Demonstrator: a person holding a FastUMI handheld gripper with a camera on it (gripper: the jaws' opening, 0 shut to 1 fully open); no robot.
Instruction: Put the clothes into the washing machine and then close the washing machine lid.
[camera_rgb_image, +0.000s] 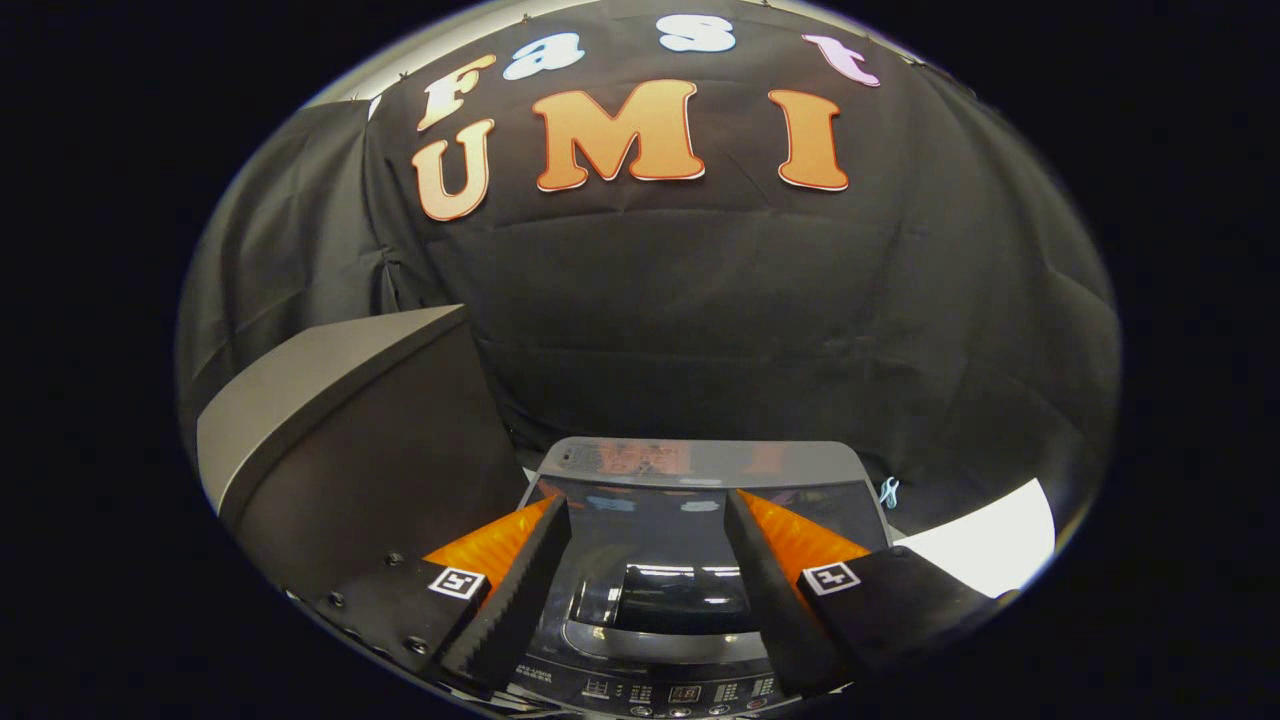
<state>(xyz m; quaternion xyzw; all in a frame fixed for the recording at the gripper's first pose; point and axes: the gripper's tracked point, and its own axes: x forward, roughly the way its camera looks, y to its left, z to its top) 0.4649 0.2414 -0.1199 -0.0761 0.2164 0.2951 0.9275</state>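
The gripper (645, 530) is a two-fingered tool whose fingers (520, 590) are long wedges, broad at the base and tapering toward the tips. Each inner face carries a row of fine saw-tooth ridges running its whole length — a serrated gripping surface. Behind each finger sits a flat, matte block that forms the finger's mount. The left block has several small round screw heads along its outer edge. On top of each block, close to the finger, is a small square fiducial marker (457, 582) — a black pattern on a white field. A matching marker (831, 577) sits on the right block. The fingers stand apart, with a wide gap between them.
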